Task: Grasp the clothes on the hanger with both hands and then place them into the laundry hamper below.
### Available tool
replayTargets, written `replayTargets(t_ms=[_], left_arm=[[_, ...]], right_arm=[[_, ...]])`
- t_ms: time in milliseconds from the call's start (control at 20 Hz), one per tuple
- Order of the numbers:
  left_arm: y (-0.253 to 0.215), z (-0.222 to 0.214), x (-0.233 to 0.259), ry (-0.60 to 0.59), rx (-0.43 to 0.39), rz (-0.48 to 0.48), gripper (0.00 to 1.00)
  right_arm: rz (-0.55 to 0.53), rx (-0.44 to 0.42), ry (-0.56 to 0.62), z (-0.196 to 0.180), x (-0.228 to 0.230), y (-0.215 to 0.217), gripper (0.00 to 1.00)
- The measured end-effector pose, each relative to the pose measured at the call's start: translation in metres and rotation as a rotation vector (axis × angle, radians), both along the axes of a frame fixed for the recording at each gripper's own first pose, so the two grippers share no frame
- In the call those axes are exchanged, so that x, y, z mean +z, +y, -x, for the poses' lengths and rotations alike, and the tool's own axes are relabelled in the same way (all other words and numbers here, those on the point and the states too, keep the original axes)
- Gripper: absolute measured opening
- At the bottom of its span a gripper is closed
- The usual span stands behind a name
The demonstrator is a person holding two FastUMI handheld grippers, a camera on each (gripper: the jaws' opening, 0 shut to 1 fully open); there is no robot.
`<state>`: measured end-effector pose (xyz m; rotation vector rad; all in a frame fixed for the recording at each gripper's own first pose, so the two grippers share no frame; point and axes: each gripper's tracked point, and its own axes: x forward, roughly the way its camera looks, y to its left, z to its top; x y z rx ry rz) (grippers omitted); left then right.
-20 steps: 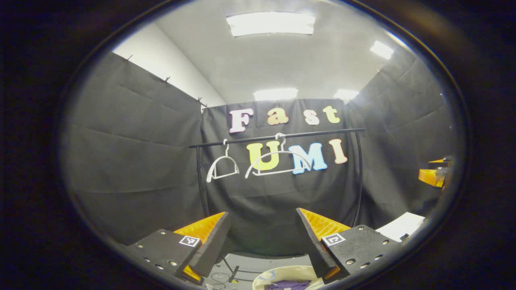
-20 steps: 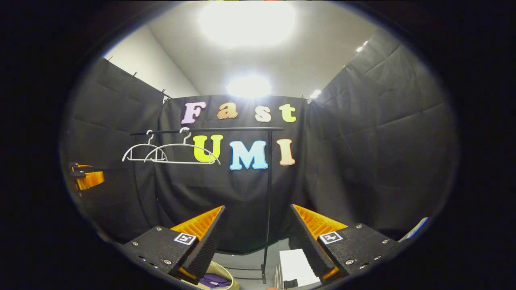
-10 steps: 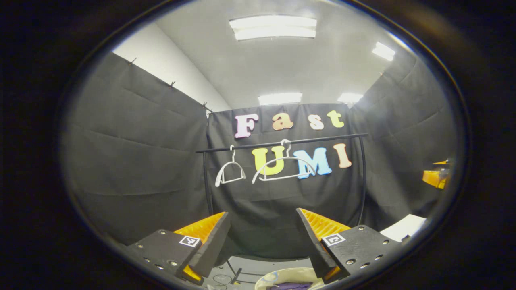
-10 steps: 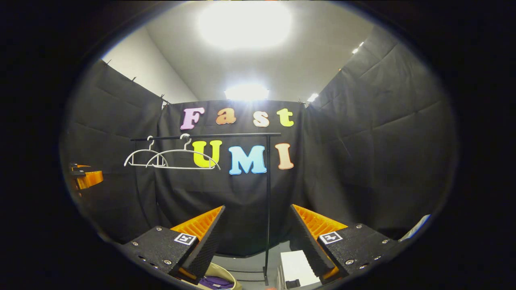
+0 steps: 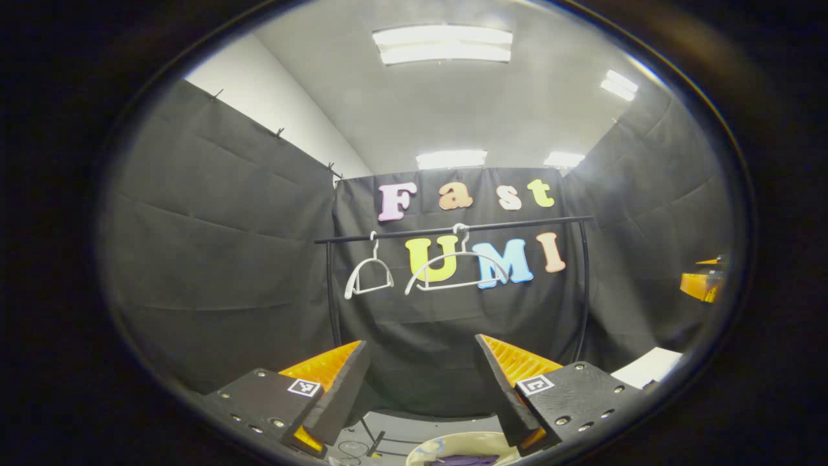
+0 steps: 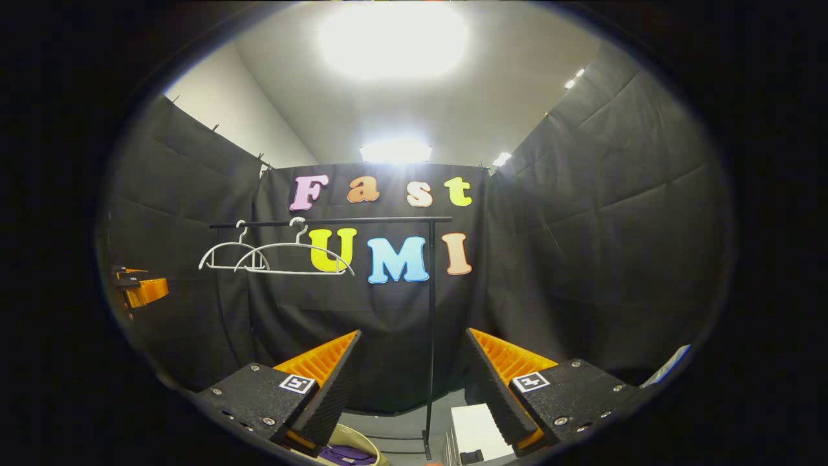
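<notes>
Lying in the laundry hamper (image 5: 453,446) at the bottom of my left gripper view is the purple garment (image 5: 466,460); in my right gripper view the same clothes (image 6: 343,454) sit low left of my fingers. Above, two bare white hangers (image 5: 456,265) hang on the black rail (image 5: 453,230), the smaller hanger (image 5: 370,275) near its left end. My left gripper (image 5: 420,382) is spread wide with nothing between its fingers, and my right gripper (image 6: 411,375) is equally wide and holds nothing. A white box (image 6: 479,430) sits on the floor beside the rail's upright.
</notes>
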<state>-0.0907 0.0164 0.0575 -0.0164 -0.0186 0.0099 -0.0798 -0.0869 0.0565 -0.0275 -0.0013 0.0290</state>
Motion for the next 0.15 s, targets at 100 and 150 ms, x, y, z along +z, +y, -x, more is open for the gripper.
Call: replayTargets(t_ms=[100,150], left_arm=[[-0.0004,-0.0016,-0.0009,0.0,-0.001,-0.004,0.99],[0.0,-0.0018,0.0002,-0.002,0.0,-0.005,0.99]], right_arm=[[0.001,-0.001,-0.002,-0.0004,0.0006,-0.0011,0.95],[0.0,-0.002,-0.005,-0.0008,0.001,-0.0011,0.94]])
